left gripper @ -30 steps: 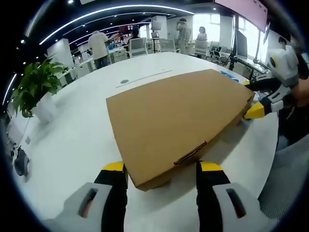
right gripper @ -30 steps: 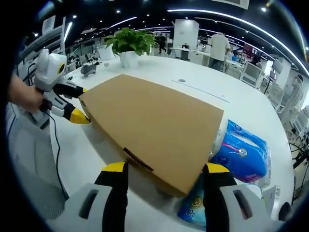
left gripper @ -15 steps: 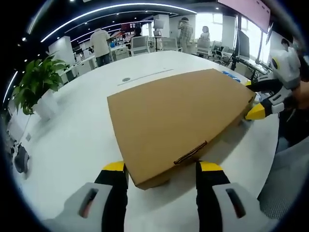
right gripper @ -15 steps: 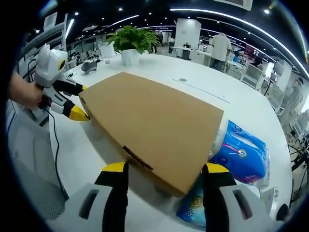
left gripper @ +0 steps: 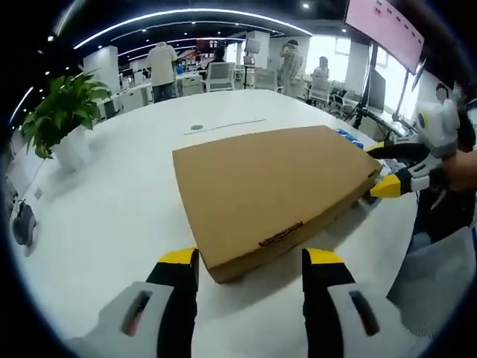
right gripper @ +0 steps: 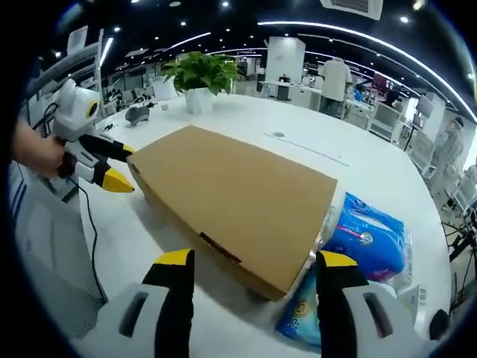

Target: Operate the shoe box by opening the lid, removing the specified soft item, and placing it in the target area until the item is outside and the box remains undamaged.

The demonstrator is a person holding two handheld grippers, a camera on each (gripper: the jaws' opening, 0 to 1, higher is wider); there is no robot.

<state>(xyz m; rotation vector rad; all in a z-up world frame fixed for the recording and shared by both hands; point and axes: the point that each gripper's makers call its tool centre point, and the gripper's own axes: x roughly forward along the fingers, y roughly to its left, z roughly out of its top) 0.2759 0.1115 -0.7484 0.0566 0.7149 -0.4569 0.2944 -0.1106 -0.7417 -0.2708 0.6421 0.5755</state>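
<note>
Shoe box (left gripper: 272, 190) lid closed, as before. Left gripper (left gripper: 250, 261) and right gripper (right gripper: 253, 265) both backed slightly off box corners, jaws wide, empty.

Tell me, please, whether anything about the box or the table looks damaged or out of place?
Nothing stands out: the cardboard box lies closed and undented on the white table, with blue soft packs beside its far end.
</note>
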